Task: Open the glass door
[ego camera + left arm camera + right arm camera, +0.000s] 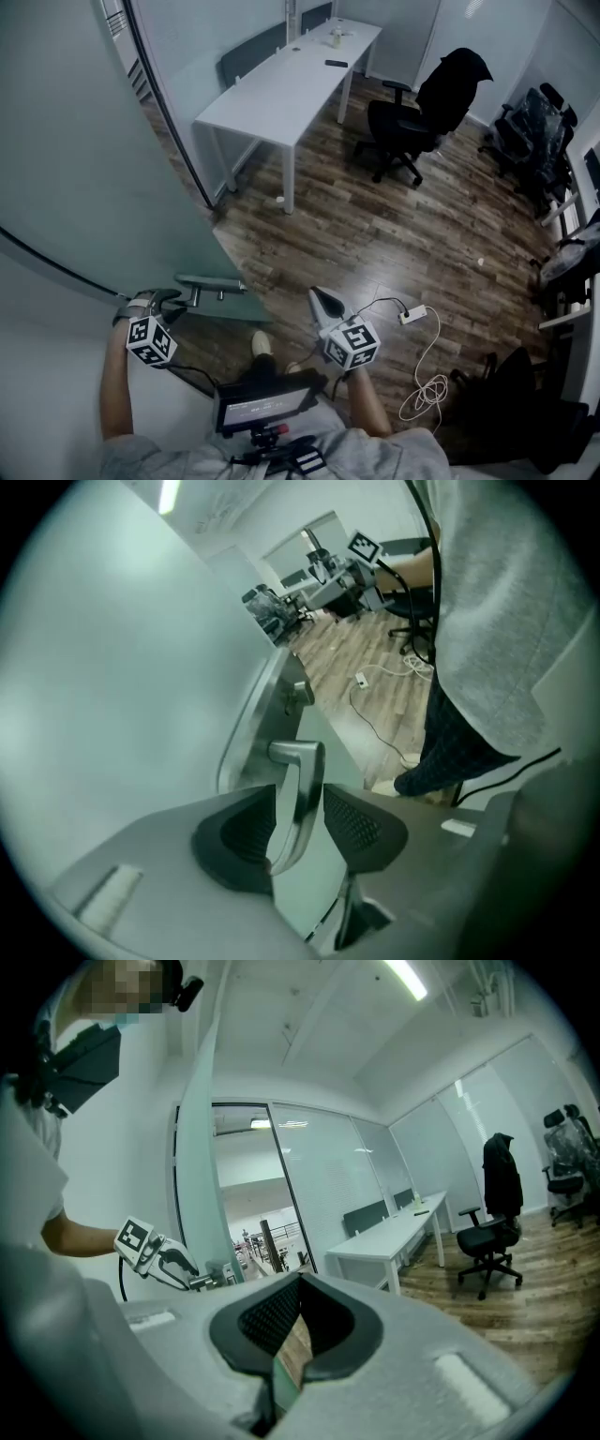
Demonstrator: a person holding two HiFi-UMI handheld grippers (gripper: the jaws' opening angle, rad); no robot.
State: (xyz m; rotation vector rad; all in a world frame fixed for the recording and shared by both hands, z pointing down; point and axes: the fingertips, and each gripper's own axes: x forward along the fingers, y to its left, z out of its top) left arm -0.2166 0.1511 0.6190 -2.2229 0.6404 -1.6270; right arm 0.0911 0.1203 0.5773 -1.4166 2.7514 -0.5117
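The frosted glass door fills the left of the head view, swung partway into the room. Its metal lever handle sticks out near the door's lower edge. My left gripper is at the handle. In the left gripper view the lever stands between the jaws of the left gripper, which are open, with a gap on the right side. My right gripper hangs free over the wood floor, shut and empty. In the right gripper view its jaws point at the door's edge and the left gripper.
A long white desk stands along the glass wall ahead, with a black office chair beside it. A power strip with a coiled white cable lies on the floor at the right. More chairs stand along the right side.
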